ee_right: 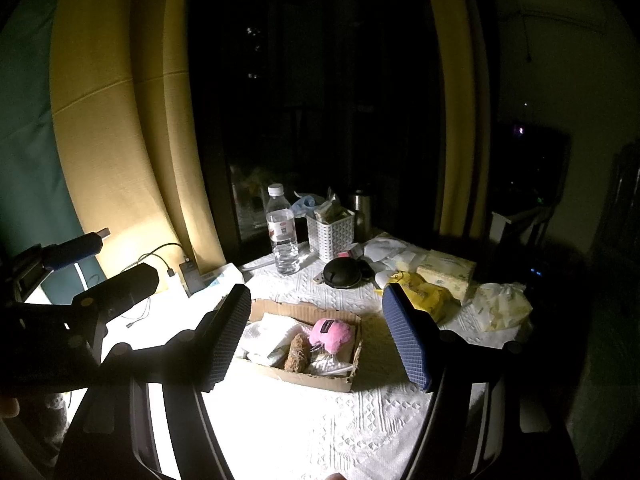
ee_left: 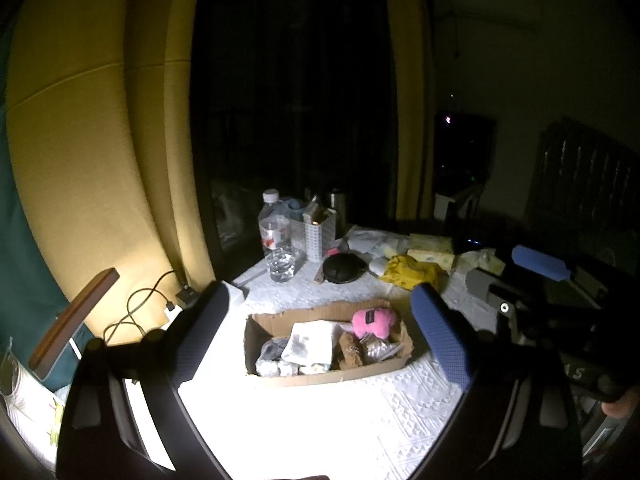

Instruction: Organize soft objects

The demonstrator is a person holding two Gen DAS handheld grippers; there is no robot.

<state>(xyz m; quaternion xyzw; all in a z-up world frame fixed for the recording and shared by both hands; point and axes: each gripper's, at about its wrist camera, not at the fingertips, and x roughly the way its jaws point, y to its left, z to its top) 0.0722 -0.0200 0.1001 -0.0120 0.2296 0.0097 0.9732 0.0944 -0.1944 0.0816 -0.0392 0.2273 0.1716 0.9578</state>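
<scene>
A shallow cardboard box (ee_left: 320, 378) sits on the white tablecloth. In it lie a pink plush toy (ee_left: 374, 321), a white folded cloth (ee_left: 310, 340), a brown fuzzy piece (ee_left: 351, 350) and other small soft items. The box (ee_right: 316, 378), the pink plush (ee_right: 334, 333) and the brown piece (ee_right: 298, 352) also show in the right wrist view. My left gripper (ee_left: 320, 330) is open and empty, held above and in front of the box. My right gripper (ee_right: 318, 334) is open and empty, also over the box. Each gripper shows at the edge of the other's view.
Behind the box stand a water bottle (ee_left: 274, 224), a glass (ee_left: 282, 266), a white perforated basket (ee_left: 314, 236), a black round case (ee_left: 342, 268), a yellow bag (ee_left: 412, 272) and tissue packs (ee_right: 446, 270). Cables and a charger (ee_left: 176, 304) lie left. Yellow curtains hang behind.
</scene>
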